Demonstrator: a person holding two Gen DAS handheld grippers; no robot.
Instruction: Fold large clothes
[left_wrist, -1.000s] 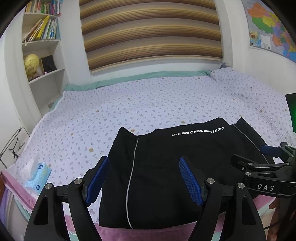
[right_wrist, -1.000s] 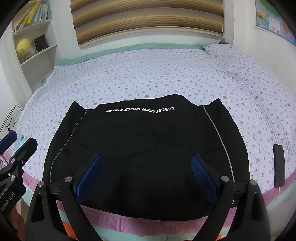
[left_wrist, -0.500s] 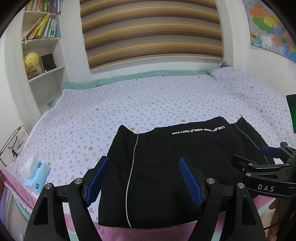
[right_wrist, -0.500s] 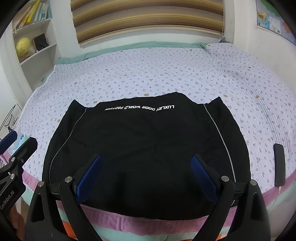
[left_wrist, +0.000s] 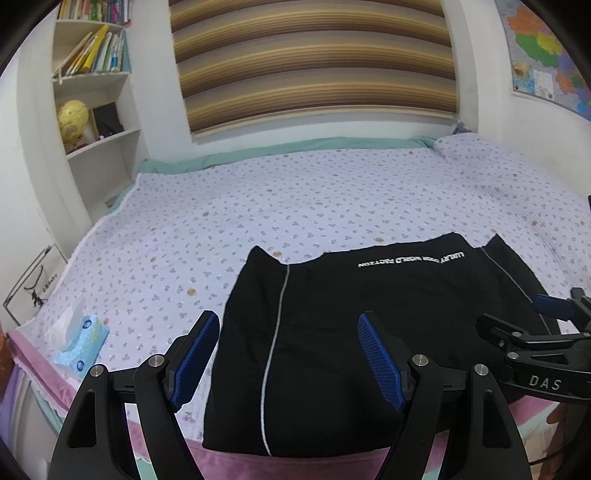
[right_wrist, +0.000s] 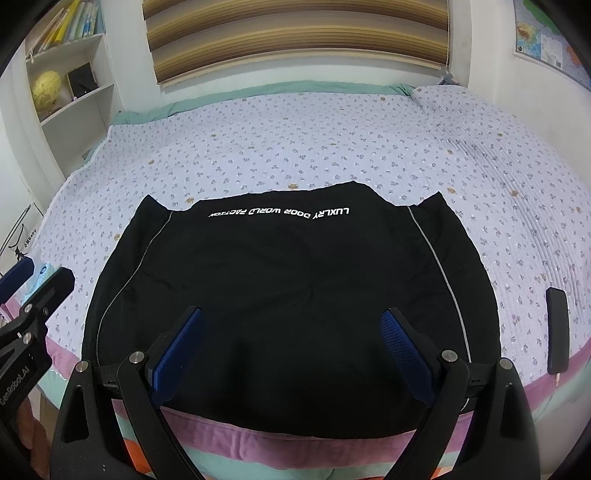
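A black garment (left_wrist: 369, 332) (right_wrist: 288, 280) with thin grey side stripes and a line of white lettering lies folded flat on the bed, near its front edge. My left gripper (left_wrist: 288, 354) hovers open above the garment's left half, blue pads wide apart, nothing between them. Over the garment's near middle, my right gripper (right_wrist: 291, 350) is open and empty too. Each gripper shows at the edge of the other's view: the right gripper (left_wrist: 532, 339), the left gripper (right_wrist: 26, 317).
The bed (right_wrist: 332, 140) has a floral lilac sheet with bare room behind the garment. A blue tissue pack (left_wrist: 81, 343) lies at the front left corner, a dark phone (right_wrist: 557, 328) at the front right. White shelves (left_wrist: 96, 122) stand at the left wall.
Both views have shifted only slightly; the garment and both open grippers stay where they were.
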